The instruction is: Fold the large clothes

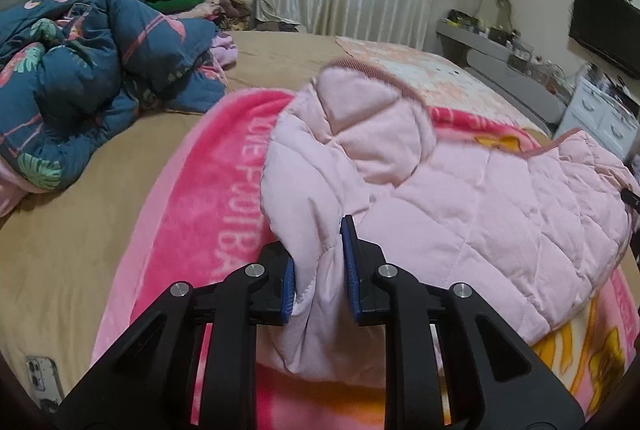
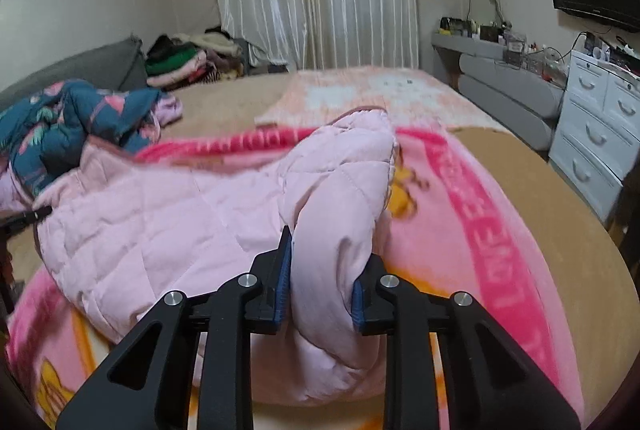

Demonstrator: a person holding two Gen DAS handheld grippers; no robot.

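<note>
A pale pink quilted jacket (image 1: pixel 460 205) lies on a bright pink blanket (image 1: pixel 200 213) on the bed. My left gripper (image 1: pixel 320 270) is shut on a bunched fold of the jacket's left edge, the cloth pinched between the blue pads. In the right wrist view the same jacket (image 2: pixel 160 222) spreads to the left, and my right gripper (image 2: pixel 322 286) is shut on a thick roll of its right edge. The jacket is lifted slightly at both held ends. The pink blanket (image 2: pixel 480 230) runs under it.
A dark blue flowered quilt (image 1: pixel 80 85) is heaped at the left of the bed. Folded clothes (image 2: pixel 180 61) are piled by the curtain. A phone (image 1: pixel 40 378) lies near the front left edge. White drawers (image 2: pixel 600 125) and a grey shelf (image 2: pixel 504 85) stand at the right.
</note>
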